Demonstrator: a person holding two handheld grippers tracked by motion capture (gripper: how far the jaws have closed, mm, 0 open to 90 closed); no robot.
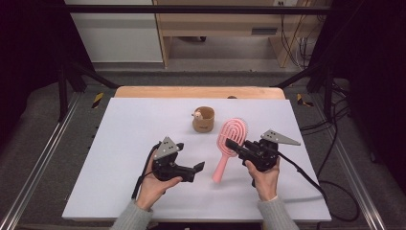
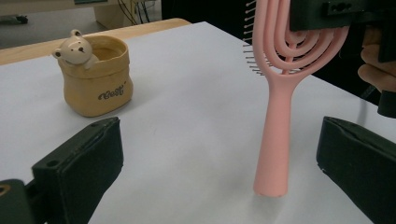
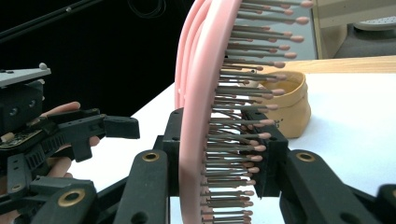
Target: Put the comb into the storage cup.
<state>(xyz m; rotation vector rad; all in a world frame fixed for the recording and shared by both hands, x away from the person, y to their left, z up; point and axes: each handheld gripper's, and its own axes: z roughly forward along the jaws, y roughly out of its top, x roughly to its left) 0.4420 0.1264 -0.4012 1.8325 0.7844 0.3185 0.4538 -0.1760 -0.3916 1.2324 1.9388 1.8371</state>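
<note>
The right hand-held gripper pinches the pink hairbrush by its head, handle tip resting on the counter toward the near edge. The left hand-held gripper, jaws spread and empty, sits just beside the handle.

Only the beige cup behind the hairbrush blocks passage there.

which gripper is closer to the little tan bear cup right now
Right. The right gripper, clamped on the pink hairbrush, sits just right of the bear cup; the open left gripper is lower down, nearer the person.
</note>
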